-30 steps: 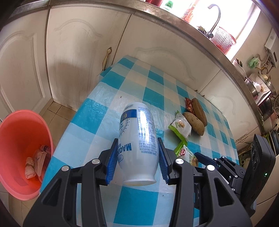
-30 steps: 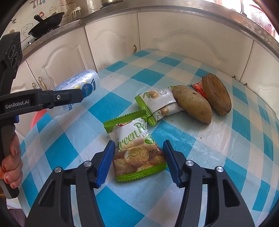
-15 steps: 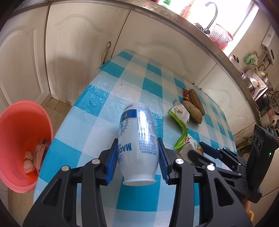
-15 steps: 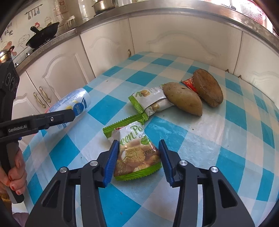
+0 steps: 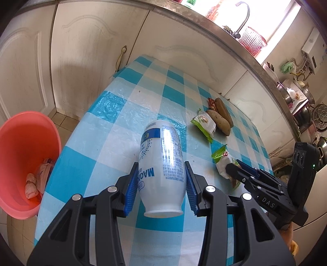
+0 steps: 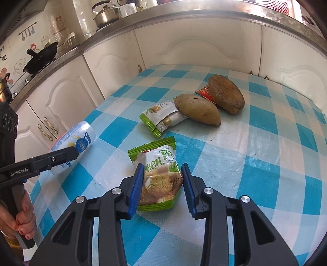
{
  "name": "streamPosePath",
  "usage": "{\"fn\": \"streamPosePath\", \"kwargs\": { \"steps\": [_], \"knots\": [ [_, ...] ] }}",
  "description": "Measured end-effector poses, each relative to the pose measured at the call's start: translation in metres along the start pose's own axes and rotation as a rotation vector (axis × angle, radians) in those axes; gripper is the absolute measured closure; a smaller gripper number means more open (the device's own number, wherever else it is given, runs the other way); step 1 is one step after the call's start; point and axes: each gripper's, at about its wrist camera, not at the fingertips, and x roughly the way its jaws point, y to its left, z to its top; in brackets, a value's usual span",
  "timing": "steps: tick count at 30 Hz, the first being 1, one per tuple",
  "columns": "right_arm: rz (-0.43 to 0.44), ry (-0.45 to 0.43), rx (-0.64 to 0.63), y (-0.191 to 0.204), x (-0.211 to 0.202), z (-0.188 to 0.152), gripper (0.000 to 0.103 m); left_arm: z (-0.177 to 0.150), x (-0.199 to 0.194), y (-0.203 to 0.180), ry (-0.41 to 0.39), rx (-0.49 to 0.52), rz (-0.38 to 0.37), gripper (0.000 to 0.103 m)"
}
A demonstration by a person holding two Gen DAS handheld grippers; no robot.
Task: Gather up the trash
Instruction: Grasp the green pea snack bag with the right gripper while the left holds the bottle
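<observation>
My left gripper (image 5: 160, 180) is shut on a white plastic bottle (image 5: 161, 163) with blue print, held above the checked table; it also shows in the right wrist view (image 6: 77, 143). My right gripper (image 6: 161, 180) is shut on a green-and-white cookie packet (image 6: 161, 174), whose lower end still touches the table; the packet also shows in the left wrist view (image 5: 223, 163). A second green packet (image 6: 161, 118) lies beside two sweet potatoes (image 6: 198, 109), with a red wrapper (image 6: 203, 93) between them. An orange bin (image 5: 22, 159) with trash stands on the floor at the left.
The blue-and-white checked table (image 5: 147, 96) stands against white cabinets (image 5: 81, 51). A counter with a sink tap (image 5: 243, 18) and a red basket (image 5: 252, 40) runs behind it. Pots stand on the stove counter (image 6: 40, 59).
My right gripper has closed in on the cookie packet and taken hold of it. My left gripper has risen and drawn back with the bottle.
</observation>
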Motion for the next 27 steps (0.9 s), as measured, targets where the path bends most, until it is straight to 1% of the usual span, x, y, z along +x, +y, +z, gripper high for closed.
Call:
{"fn": "streamPosePath", "kwargs": {
  "steps": [8, 14, 27],
  "knots": [
    [-0.017, -0.036, 0.055, -0.008, -0.019, -0.001, 0.064, -0.006, -0.009, 0.006, -0.007, -0.006, -0.022, 0.059],
    [-0.023, -0.042, 0.072, -0.009, -0.026, -0.002, 0.064, -0.009, -0.016, 0.012, -0.018, -0.017, -0.034, 0.059],
    [-0.015, -0.049, 0.057, 0.006, -0.031, 0.0, 0.064, -0.01, -0.028, 0.027, -0.037, -0.037, -0.038, 0.059]
  ]
}}
